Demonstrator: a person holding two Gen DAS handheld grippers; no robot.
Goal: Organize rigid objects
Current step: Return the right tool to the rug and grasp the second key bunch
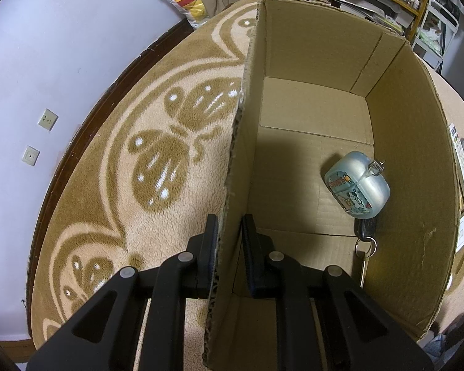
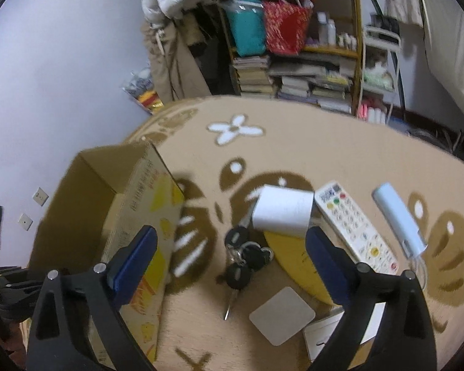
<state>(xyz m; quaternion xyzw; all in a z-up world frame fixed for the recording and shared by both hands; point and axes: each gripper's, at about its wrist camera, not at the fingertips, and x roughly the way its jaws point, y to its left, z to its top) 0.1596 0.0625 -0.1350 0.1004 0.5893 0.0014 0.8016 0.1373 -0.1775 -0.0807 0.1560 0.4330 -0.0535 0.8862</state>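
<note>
The bunch of keys point(image 2: 244, 256) lies on the rug point(image 2: 340, 154) between the spread fingers of my right gripper point(image 2: 230, 259), nearer the left finger and touched by neither. Its black fobs cluster together and one bare key blade runs out toward six o'clock, so the long axis goes roughly twelve to six. At one o'clock from the keys stands a white block point(image 2: 283, 213), with a yellow disc point(image 2: 294, 262) under it; at three o'clock lies a remote control point(image 2: 355, 225), and further out a pale blue tube point(image 2: 399, 219). A white square pad point(image 2: 282, 315) sits at five o'clock.

My left gripper point(image 1: 229, 247) is clamped on the wall of the cardboard box point(image 1: 417, 154), steadying it. Inside already lie an earbud case point(image 1: 357, 185) and a key point(image 1: 365, 238).

I judge I'm between picks: next, lower the right gripper over the fobs, pinch across the bunch, and carry it to the box at nine o'clock.
</note>
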